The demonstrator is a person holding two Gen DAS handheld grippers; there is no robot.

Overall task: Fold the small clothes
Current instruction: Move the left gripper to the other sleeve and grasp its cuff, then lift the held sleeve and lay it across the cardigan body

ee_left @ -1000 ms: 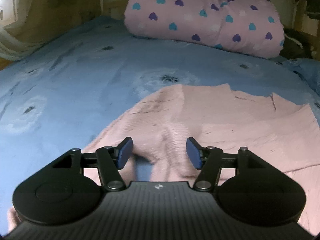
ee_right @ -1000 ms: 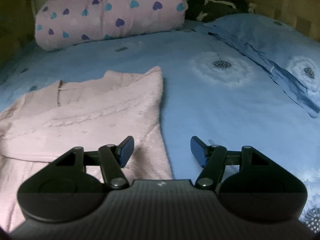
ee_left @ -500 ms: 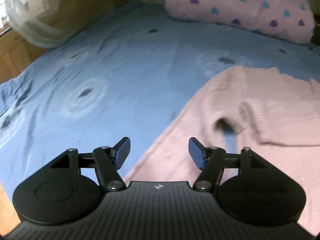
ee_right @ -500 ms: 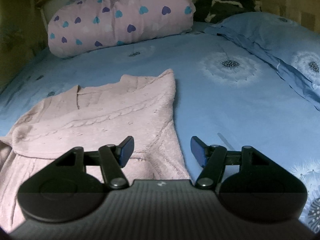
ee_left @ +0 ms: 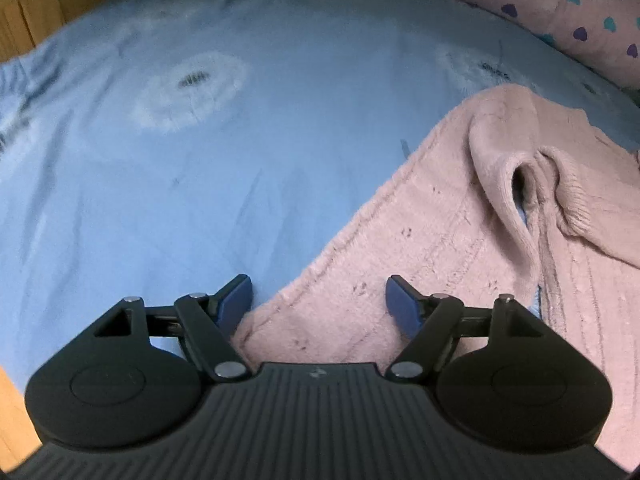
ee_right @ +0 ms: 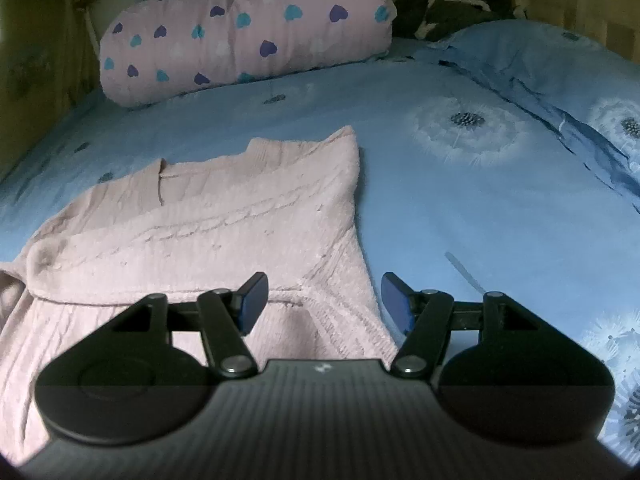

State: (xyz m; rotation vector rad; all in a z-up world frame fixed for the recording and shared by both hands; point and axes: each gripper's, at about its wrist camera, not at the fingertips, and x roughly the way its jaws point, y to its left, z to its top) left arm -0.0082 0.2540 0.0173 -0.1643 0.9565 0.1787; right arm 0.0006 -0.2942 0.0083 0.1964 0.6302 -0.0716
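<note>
A small pink knitted sweater (ee_left: 440, 240) lies on the blue bed sheet (ee_left: 200, 160), with a sleeve folded across its body and a cuff (ee_left: 568, 196) bunched up. My left gripper (ee_left: 318, 300) is open and empty, low over the sweater's near left edge. In the right wrist view the sweater (ee_right: 200, 224) lies to the left, its sleeve folded over the body. My right gripper (ee_right: 324, 300) is open and empty, over the sweater's right edge near the hem.
A pink pillow with heart prints (ee_right: 248, 28) lies at the head of the bed, also in the left wrist view (ee_left: 560, 8). A folded blue duvet (ee_right: 560, 80) lies on the right. A wooden bed frame (ee_left: 24, 20) shows at far left.
My left gripper has moved left and back from the sweater's middle to its left edge. My right gripper has pulled back slightly; more of the sweater shows. Both stay open.
</note>
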